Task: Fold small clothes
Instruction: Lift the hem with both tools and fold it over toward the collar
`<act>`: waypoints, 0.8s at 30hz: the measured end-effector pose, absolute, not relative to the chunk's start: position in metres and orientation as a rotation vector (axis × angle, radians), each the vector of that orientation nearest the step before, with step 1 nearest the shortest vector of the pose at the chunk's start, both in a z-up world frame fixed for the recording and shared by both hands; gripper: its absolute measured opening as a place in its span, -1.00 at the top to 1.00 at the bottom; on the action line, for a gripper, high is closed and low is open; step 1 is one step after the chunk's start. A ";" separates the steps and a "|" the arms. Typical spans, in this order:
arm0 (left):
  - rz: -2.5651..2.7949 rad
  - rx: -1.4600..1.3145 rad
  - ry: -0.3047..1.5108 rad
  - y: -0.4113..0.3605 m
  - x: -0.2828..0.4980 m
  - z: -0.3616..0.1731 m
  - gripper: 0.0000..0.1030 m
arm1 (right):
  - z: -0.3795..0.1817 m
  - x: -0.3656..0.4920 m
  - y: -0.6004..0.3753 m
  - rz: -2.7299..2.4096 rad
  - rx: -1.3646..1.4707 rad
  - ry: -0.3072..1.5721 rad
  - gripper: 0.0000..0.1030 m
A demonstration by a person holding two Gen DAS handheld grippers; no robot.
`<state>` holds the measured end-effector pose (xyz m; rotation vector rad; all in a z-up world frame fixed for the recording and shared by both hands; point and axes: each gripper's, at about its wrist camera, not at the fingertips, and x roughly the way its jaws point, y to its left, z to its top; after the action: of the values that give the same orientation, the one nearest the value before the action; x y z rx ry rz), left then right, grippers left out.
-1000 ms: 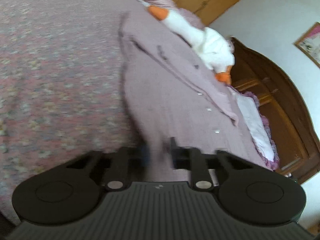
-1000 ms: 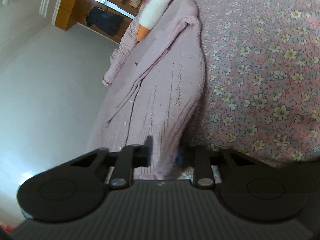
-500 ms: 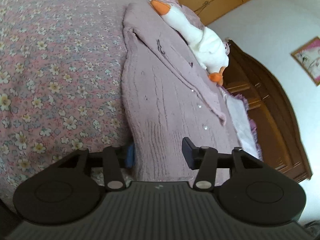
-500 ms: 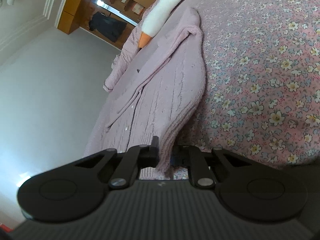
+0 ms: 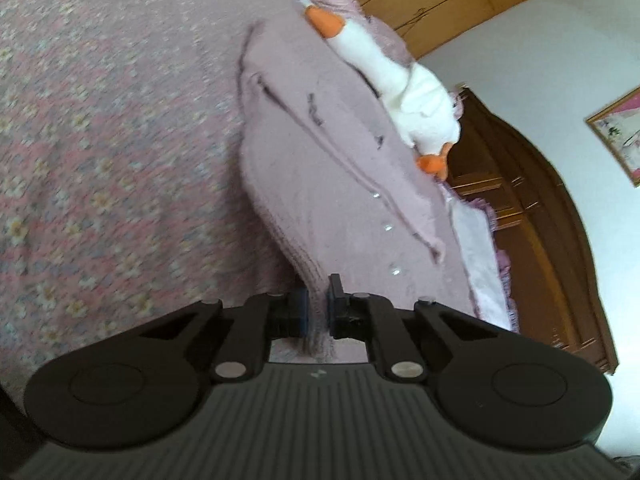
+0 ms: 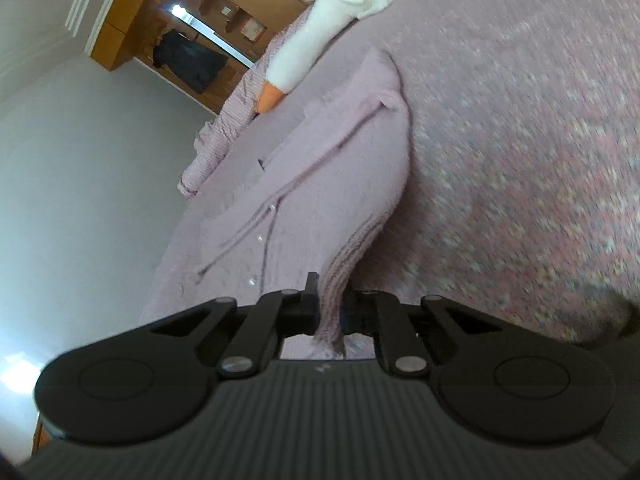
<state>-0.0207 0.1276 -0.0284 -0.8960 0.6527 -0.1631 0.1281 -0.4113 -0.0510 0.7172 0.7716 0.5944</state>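
On the bed [image 5: 100, 140], spread with a flowered cover, a lilac knitted cardigan [image 5: 340, 168] is laid out lengthwise, its near ribbed hem lifted at both corners. The left hand-held gripper [image 5: 317, 308] is now seen closed tight on the hem's left corner; half a second ago its jaws were still spread wide around the cloth. The right hand-held gripper [image 6: 331, 312] is likewise pinched shut on the ribbed right corner, as it was before. With both corners now held, the hem is judged ready to be raised and carried toward the far collar for the fold. Both views are blurred by motion. At the far end, a white plush goose [image 5: 404, 88] with orange beak and feet is lying just beside the cardigan, possibly touching its far edge, and could be struck when the hem is brought over. A striped pink garment [image 6: 228, 128] is draped beyond it. A wooden headboard [image 5: 540, 232] and wardrobe [image 5: 432, 0] are seen behind.
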 end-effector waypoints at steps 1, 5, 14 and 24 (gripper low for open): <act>-0.164 -0.911 0.648 0.129 -0.018 -0.026 0.82 | -0.048 0.130 -0.410 0.596 0.722 0.765 0.79; -0.192 -0.956 0.597 0.135 -0.007 -0.009 0.82 | -0.034 0.140 -0.404 0.627 0.779 0.703 0.79; -0.246 -0.970 0.543 0.138 0.033 0.017 0.82 | -0.004 0.171 -0.388 0.710 0.810 0.587 0.79; -0.303 -0.923 0.470 0.132 0.085 0.061 0.82 | 0.031 0.224 -0.361 0.760 0.794 0.527 0.78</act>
<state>0.0847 0.1316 0.0608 -0.9228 0.4699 -0.3030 0.2237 -0.3608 0.0308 0.7945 0.5266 0.7603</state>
